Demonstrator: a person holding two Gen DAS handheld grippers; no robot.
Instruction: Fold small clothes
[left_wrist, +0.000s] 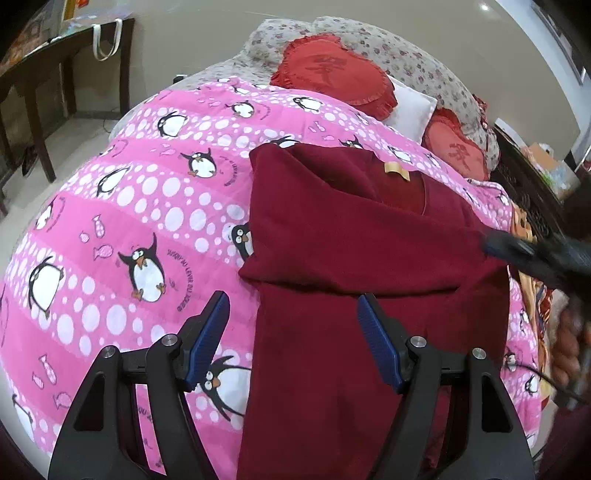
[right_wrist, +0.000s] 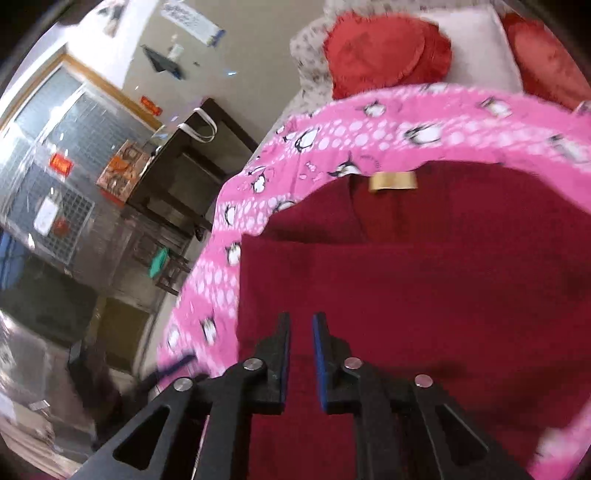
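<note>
Mid-fold: dark red shirt (left_wrist: 351, 258) lies on the pink penguin quilt (left_wrist: 129, 221), sleeve sides turned in, left gripper (left_wrist: 293, 332) jaws wide apart over its 9 o'clock edge, right gripper (right_wrist: 301, 354) jaws slightly apart, empty; next, probably grab hem, fold toward 12 o'clock.

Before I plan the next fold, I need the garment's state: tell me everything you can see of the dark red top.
The dark red top looks like soft knit fabric with a tan label at the neckline. It lies partly folded on the pink penguin quilt, both sides turned in over the middle, lower body running toward the cameras. Neither hand-held gripper grips it: the left stands open at its left edge, the right slightly open above it.
</note>
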